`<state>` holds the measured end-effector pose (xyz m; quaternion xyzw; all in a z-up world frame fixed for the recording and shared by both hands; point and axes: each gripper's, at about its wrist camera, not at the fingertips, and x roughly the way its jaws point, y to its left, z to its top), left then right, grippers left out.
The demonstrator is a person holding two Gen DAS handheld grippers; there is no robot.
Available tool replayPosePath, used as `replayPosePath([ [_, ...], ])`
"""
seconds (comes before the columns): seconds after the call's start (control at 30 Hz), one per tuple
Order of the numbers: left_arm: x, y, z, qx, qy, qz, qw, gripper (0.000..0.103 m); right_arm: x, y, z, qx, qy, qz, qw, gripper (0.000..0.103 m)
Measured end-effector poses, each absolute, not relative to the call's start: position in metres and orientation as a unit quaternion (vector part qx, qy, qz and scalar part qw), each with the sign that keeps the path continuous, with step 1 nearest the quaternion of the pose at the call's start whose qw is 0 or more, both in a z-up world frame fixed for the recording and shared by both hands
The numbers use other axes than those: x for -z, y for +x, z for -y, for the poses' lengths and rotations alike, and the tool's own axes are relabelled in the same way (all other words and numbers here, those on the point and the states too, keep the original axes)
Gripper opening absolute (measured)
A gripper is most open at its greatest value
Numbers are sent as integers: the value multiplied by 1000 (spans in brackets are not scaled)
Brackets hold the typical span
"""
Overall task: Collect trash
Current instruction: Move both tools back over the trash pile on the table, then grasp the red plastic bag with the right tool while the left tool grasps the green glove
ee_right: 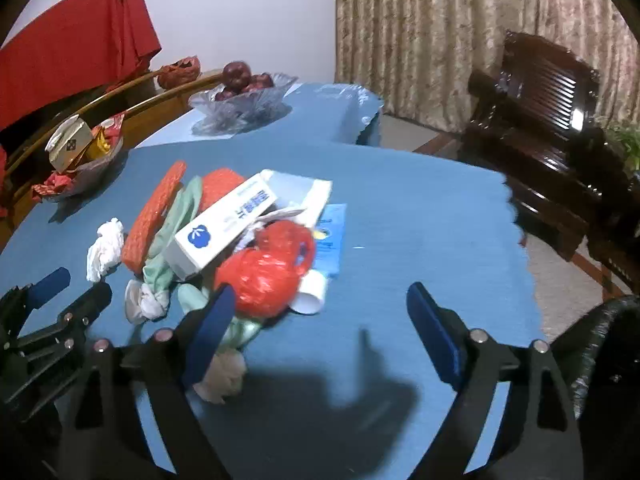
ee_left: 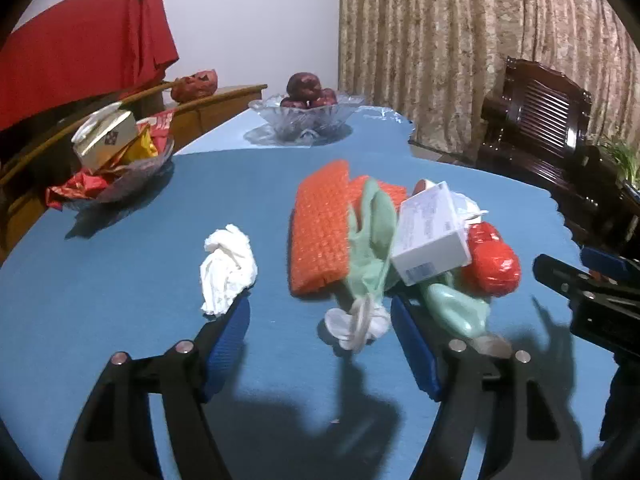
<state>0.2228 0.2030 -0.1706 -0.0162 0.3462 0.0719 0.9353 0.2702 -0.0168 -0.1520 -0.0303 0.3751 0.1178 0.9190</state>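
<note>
Left wrist view shows a table (ee_left: 120,280) under a blue cloth, its far edge running toward a patterned curtain (ee_left: 460,40) and a dark wooden chair (ee_left: 536,120) off its right edge. Near the far edge stands a glass bowl of dark red fruit (ee_left: 306,114); at the left edge a second glass dish of wrappers and a small box (ee_left: 112,152). The trash pile sits mid-table: an orange mesh sleeve (ee_left: 320,224), a pale green glove (ee_left: 372,240) draped over it, a white carton (ee_left: 430,232) on top, a red plastic bag (ee_left: 494,260) on the right. A crumpled white tissue (ee_left: 228,268) lies apart on the pile's left side, just off one blue pad. The left gripper (ee_left: 320,320) stands wide apart and empty, a knotted white scrap (ee_left: 358,322) between its fingers, untouched. The right gripper (ee_right: 320,312) is spread and empty too, its left pad beside the red bag
</note>
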Motion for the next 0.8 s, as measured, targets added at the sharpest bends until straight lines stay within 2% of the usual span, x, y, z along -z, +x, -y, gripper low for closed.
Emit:
replayPosePath([
  [0.2,177,226,-215,-80,-24,-349,933,71,167,288,-6,-141,-31,-390,909,76],
  [0.3,180,228,-219,-81,-24,-352,932,71,174,292,-10,-152,-26,-400,904,68],
  [0.4,181,230,-219,-79,-24,-353,932,71,178,292,-14,-179,-18,-408,895,47],
  [0.47,181,231,-217,-76,-25,-353,932,71,177,289,-15,-191,-18,-407,893,40],
  [0.57,181,233,-211,-69,-26,-352,933,71,171,285,-10,-201,-11,-400,894,36],
  [0.77,186,245,-193,-52,-18,-363,930,71,156,271,11,-202,1,-387,900,35],
  [0.8,188,249,-190,-51,-15,-366,929,68,154,269,15,-201,0,-385,901,35],
])
